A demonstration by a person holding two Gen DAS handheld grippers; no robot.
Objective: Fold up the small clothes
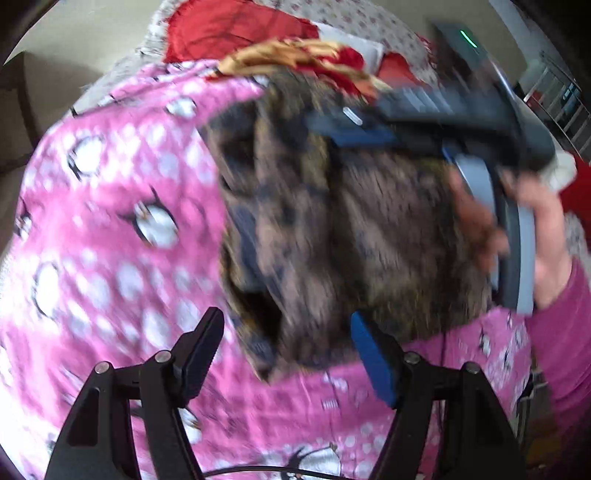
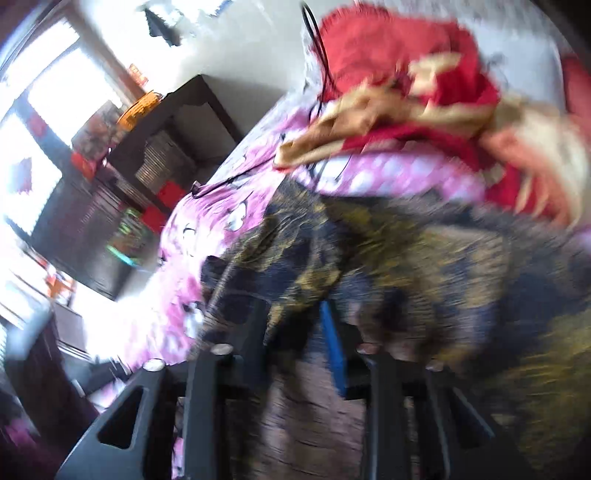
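Observation:
A brown and dark patterned garment lies bunched on the pink penguin-print sheet. My left gripper hovers at its near edge, open wide, and the hem lies between the fingers untouched. A hand holds my right gripper over the garment's far edge. In the right wrist view the garment fills the foreground. The right gripper has its jaws apart, with a fold of cloth lying loose in the gap. The blue pad shows beside that fold. Both views are blurred.
A red and gold cloth is heaped past the garment, with red bedding behind it. A black cable trails across the sheet. Dark shelves stand beside the bed. A pink sleeve comes in from the right.

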